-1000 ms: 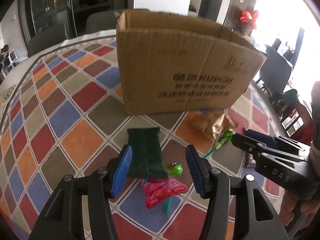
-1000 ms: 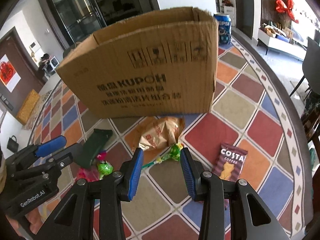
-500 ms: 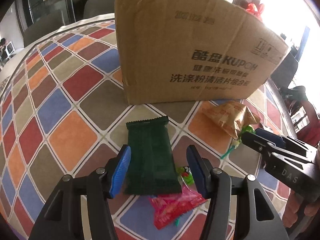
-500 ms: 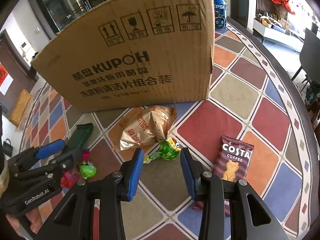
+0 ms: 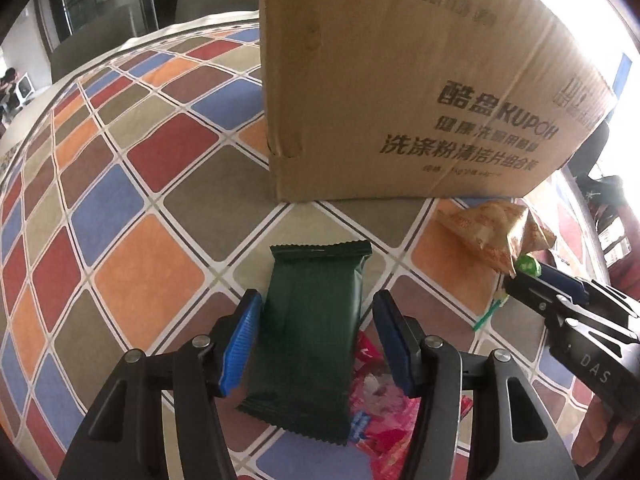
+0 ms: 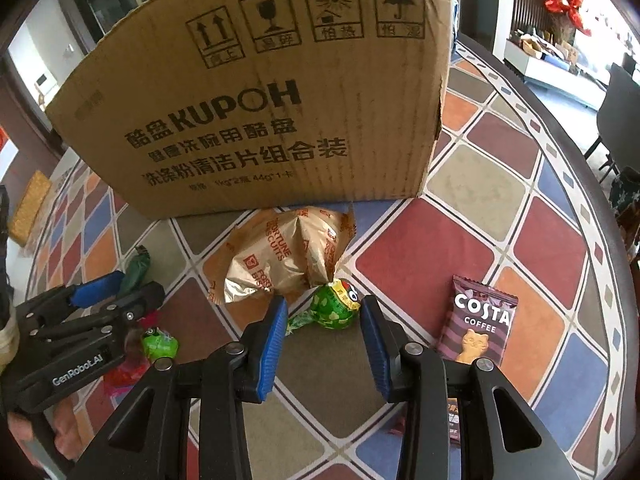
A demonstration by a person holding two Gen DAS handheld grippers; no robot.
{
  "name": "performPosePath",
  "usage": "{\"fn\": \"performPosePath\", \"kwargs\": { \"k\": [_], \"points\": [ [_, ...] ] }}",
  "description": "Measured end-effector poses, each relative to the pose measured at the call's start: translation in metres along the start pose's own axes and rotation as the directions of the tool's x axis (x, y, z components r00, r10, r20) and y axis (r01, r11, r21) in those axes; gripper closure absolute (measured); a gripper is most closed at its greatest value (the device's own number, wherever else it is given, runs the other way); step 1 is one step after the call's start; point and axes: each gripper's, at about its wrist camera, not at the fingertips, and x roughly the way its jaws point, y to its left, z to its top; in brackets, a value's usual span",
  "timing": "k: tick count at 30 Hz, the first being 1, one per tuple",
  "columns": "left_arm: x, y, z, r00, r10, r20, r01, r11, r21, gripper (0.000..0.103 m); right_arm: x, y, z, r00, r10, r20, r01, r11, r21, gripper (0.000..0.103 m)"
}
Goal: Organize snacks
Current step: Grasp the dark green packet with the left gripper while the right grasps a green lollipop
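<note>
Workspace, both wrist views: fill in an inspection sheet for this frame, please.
Surface: table under a multicoloured diamond-pattern cloth.
Job's things: dark green packet, pink wrapper, gold biscuit bag, green lollipop, second green sweet, Costa Coffee packet; cardboard box standing behind them.
Clutter: nothing seen.
Grippers: left gripper jaws straddle the dark green packet, not pressing; right gripper jaws open, just short of the green lollipop.
Cables: nothing seen.
Surroundings: chairs, red bow.

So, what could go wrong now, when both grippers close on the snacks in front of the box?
The dark green packet overlaps the red wrapper, so the open left gripper may drag both. The green lollipop touches the gold biscuit bag; the open right gripper may snag it. The round lollipop could also slip out.
</note>
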Motion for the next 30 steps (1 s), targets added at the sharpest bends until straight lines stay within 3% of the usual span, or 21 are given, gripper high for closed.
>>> {"fn": "performPosePath", "kwargs": {
  "k": [1, 4, 6, 10, 11, 12, 19, 22, 25, 30],
  "points": [
    [-0.001, 0.001, 0.000, 1.000, 0.005, 0.006, -0.005, 1.000, -0.002, 0.061, -0.001, 0.001, 0.000, 1.000, 0.002, 0.005, -0.002, 1.000, -0.002, 0.068],
    [-0.003, 0.001, -0.002, 0.999, -0.033, 0.005, 0.033, 0.999, -0.005, 0.065, -0.005, 0.003, -0.001, 1.000, 0.013, 0.016, -0.013, 1.000, 0.000, 0.079],
    [-0.006, 0.000, -0.003, 0.999, -0.036, 0.013, 0.036, 0.999, 0.000, 0.068, -0.007, 0.005, -0.002, 1.000, 0.023, 0.018, -0.023, 1.000, -0.007, 0.079],
    [-0.021, -0.005, -0.004, 0.998, -0.021, 0.059, 0.020, 1.000, 0.022, 0.086, -0.012, 0.007, -0.005, 0.998, 0.057, 0.018, -0.057, 0.998, -0.004, 0.082],
    [-0.024, -0.006, -0.003, 0.997, -0.026, 0.068, 0.024, 0.999, 0.026, 0.088, -0.013, 0.008, -0.005, 0.998, 0.062, 0.021, -0.062, 0.998, -0.004, 0.091],
    [-0.027, -0.007, -0.003, 0.997, -0.032, 0.076, 0.030, 0.999, 0.031, 0.089, -0.016, 0.008, -0.005, 0.997, 0.072, 0.025, -0.072, 0.997, -0.006, 0.095],
    [-0.036, -0.009, -0.006, 0.995, -0.033, 0.091, 0.030, 0.999, 0.039, 0.091, -0.030, 0.015, -0.007, 0.993, 0.102, 0.055, -0.099, 0.994, -0.042, 0.095],
    [-0.045, -0.009, -0.009, 0.993, -0.036, 0.116, 0.032, 0.999, 0.034, 0.091, -0.028, 0.015, -0.007, 0.994, 0.097, 0.054, -0.095, 0.994, -0.047, 0.092],
    [-0.056, -0.012, -0.011, 0.989, -0.026, 0.143, 0.020, 0.999, 0.043, 0.091, -0.027, 0.014, -0.007, 0.993, 0.100, 0.058, -0.097, 0.994, -0.045, 0.065],
    [-0.059, -0.015, -0.009, 0.988, -0.031, 0.149, 0.023, 0.998, 0.052, 0.091, -0.013, 0.009, -0.005, 0.994, 0.105, 0.030, -0.104, 0.994, -0.016, 0.065]
  ]
}}
